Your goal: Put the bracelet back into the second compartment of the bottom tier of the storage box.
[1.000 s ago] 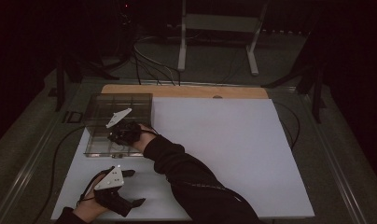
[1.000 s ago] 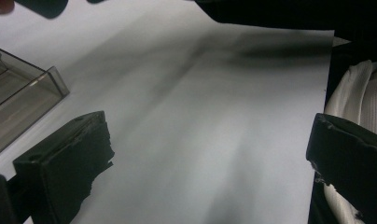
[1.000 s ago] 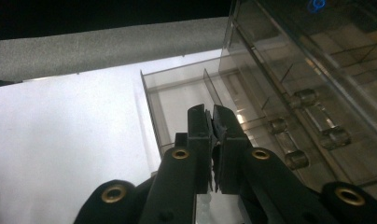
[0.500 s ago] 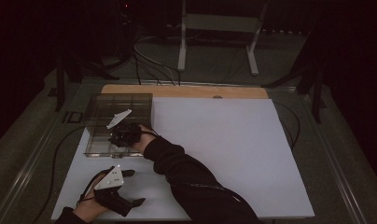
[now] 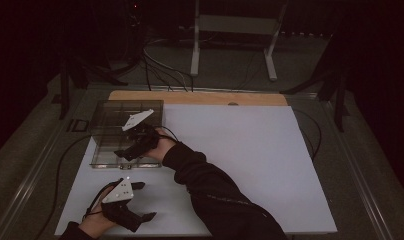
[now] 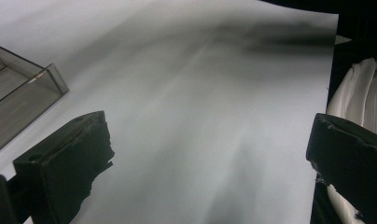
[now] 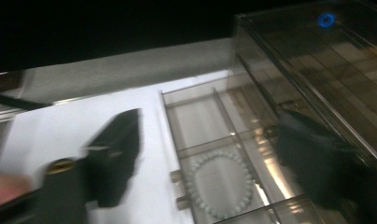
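Observation:
A clear plastic compartment box (image 5: 105, 125) sits on the left of the white board (image 5: 240, 150). My right gripper (image 5: 126, 153) hangs open over the box's front part, with nothing between its jaws. In the blurred right gripper view the gripper (image 7: 210, 140) straddles the box's left wall, and a ring of pale beads (image 7: 221, 184) lies in a compartment (image 7: 200, 121) below. A clear panel of the box (image 7: 317, 70) rises at the right. My left gripper (image 5: 144, 201) rests open near the board's front left; in its own view the gripper (image 6: 210, 140) is empty over bare board.
The box's corner (image 6: 18, 93) shows at the left of the left gripper view, and white cloth (image 6: 359, 98) lies past the board's edge at its right. A wooden strip (image 5: 200, 97) runs along the board's far edge. Cables (image 5: 160, 70) lie beyond it.
The right hand has barely shifted over the box, though its view is motion-blurred. The left gripper has stayed in place.

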A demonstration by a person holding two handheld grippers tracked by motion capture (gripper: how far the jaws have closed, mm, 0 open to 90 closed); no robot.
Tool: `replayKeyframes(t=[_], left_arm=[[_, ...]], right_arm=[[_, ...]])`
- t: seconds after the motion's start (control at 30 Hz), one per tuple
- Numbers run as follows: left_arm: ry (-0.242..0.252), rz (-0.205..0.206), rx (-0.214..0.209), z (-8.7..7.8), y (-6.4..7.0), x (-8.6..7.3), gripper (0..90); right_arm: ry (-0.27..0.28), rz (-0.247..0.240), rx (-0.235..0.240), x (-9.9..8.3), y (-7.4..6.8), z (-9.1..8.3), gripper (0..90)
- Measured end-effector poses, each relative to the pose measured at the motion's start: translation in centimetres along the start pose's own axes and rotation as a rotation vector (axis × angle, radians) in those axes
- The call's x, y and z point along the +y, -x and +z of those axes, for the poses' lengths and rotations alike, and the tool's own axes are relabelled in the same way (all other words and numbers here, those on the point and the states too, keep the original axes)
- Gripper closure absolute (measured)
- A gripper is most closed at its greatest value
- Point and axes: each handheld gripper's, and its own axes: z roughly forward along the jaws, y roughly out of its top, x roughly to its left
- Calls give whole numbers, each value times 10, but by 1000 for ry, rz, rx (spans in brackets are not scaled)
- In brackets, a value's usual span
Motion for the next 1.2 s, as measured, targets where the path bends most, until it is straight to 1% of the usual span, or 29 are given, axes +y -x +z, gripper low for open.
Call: replayKeyframes(t=[0.03,0.07,0.1,0.27,0.33,0.4,0.43,0.5,0.63,0.73,0.9,0.97,1.2], left_arm=[[0,0,0,0,0,0,2],[-4,2,-1,0,0,0,2],[-4,-1,0,1,0,0,2],[-4,-2,3,1,0,0,2],[-4,-3,5,1,0,0,2],[-5,-2,3,1,0,0,2],[-7,-2,5,1,0,0,2],[-4,-4,6,2,0,0,2],[-14,-2,9,2,-1,0,2],[-12,-4,10,2,-1,0,2],[-11,-4,10,2,-1,0,2],[-12,-8,9,3,-1,0,2],[-14,-8,11,3,-1,0,2]], right_arm=[[8,-7,-5,0,-1,-4,151],[13,-8,2,0,-1,-7,137],[18,-3,8,1,0,-10,141],[41,-7,-12,1,1,-27,133],[54,-9,-9,-1,2,-33,119],[54,-13,-14,-2,3,-35,119],[61,-12,-15,-5,4,-41,116],[61,-19,-27,-8,6,-47,115],[60,-15,-43,-15,10,-59,115],[61,-12,-55,-21,13,-68,116],[54,-3,-77,-32,17,-83,115],[60,2,-85,-35,19,-89,115],[57,17,-107,-49,22,-106,116]])
